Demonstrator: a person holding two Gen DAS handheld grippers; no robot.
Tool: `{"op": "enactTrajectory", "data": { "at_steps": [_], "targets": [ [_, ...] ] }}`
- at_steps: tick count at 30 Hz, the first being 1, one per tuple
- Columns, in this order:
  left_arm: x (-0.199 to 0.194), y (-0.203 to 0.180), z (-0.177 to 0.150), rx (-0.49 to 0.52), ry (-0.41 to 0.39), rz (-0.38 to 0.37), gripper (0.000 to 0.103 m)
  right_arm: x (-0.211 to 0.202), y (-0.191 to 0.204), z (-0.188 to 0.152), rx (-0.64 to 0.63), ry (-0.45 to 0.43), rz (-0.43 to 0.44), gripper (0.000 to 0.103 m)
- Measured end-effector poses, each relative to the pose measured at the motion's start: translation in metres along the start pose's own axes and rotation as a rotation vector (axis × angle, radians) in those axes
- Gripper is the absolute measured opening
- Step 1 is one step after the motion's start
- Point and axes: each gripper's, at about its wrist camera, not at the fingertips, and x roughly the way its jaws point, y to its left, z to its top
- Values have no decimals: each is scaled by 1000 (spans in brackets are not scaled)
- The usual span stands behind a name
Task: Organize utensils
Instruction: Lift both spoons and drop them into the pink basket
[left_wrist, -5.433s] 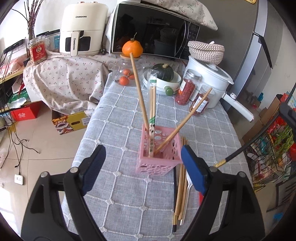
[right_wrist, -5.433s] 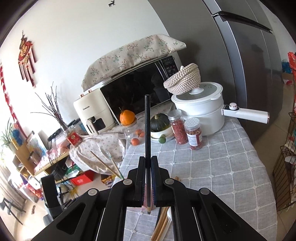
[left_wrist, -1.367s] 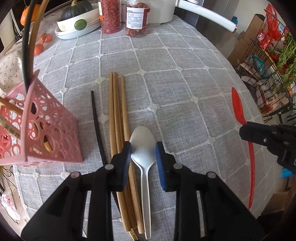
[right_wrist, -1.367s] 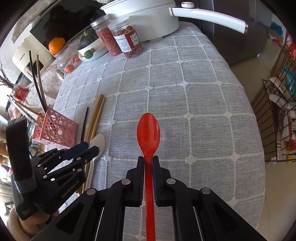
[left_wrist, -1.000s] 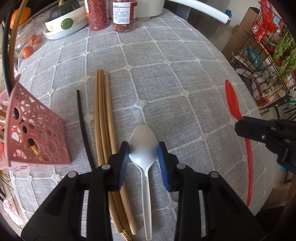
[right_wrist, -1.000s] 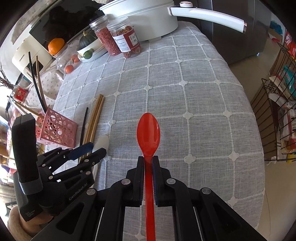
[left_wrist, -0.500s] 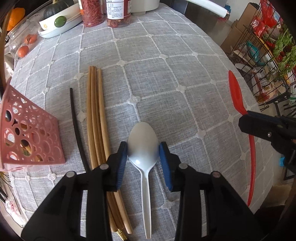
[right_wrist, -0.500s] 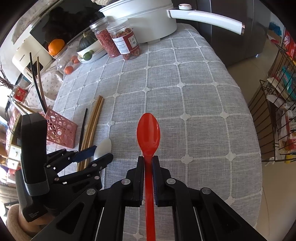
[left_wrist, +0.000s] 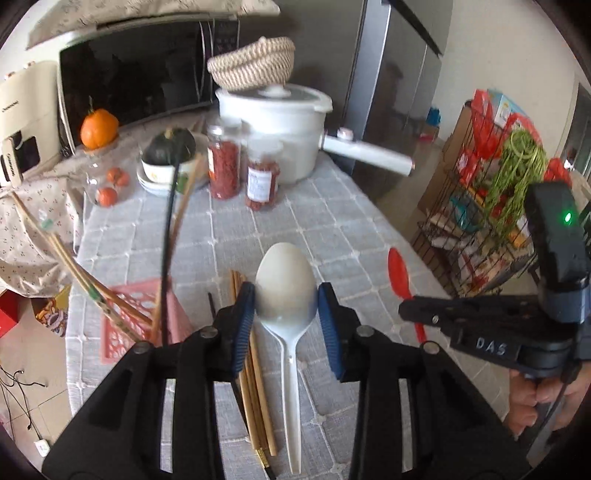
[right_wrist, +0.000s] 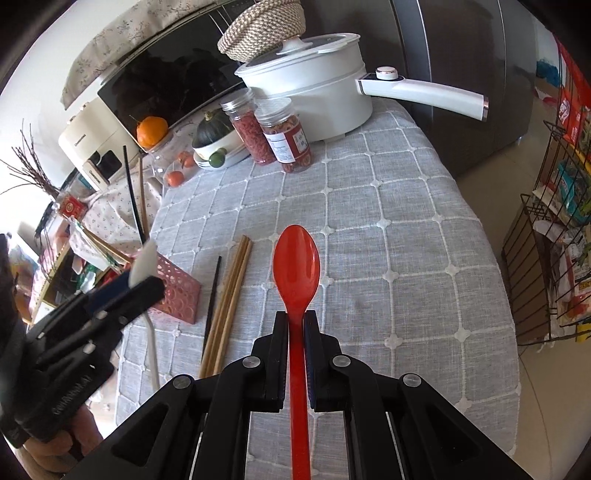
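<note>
A white plastic spoon (left_wrist: 284, 280) is pinched at its bowl between the blue pads of my left gripper (left_wrist: 284, 301), and it hangs clear of the grey checked tablecloth (left_wrist: 343, 229). My right gripper (right_wrist: 296, 321) is shut on the neck of a red spoon (right_wrist: 296, 266), held above the cloth. The pink perforated basket (right_wrist: 177, 295) stands to the left with several chopsticks leaning in it. Three wooden chopsticks (right_wrist: 229, 302) and one black chopstick (right_wrist: 213, 295) lie on the cloth beside it. The left gripper (right_wrist: 136, 291) with the white spoon (right_wrist: 144, 266) is over the basket's near side.
At the table's back stand a white pot (right_wrist: 310, 99) with a long handle, two red-filled jars (right_wrist: 284, 144), a bowl holding a squash (right_wrist: 216, 147) and a microwave (left_wrist: 129, 81). A wire rack (right_wrist: 546, 258) stands past the right table edge.
My left gripper has risen and tilted up, lifting the white spoon off the cloth toward the basket. The right gripper with the red spoon has risen a little.
</note>
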Motion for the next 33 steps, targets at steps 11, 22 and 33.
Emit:
{"op": "enactTrajectory", "data": {
  "at_steps": [11, 22, 33],
  "targets": [
    [-37, 49, 12, -172, -372, 154, 37, 8, 20, 2, -19, -3, 13, 8],
    [-33, 69, 1, -166, -600, 385, 37, 15, 25, 2, -24, 5, 9, 8],
    [-6, 79, -9, -205, -519, 373, 37, 11, 27, 1, -22, -40, 6, 8]
  ]
}}
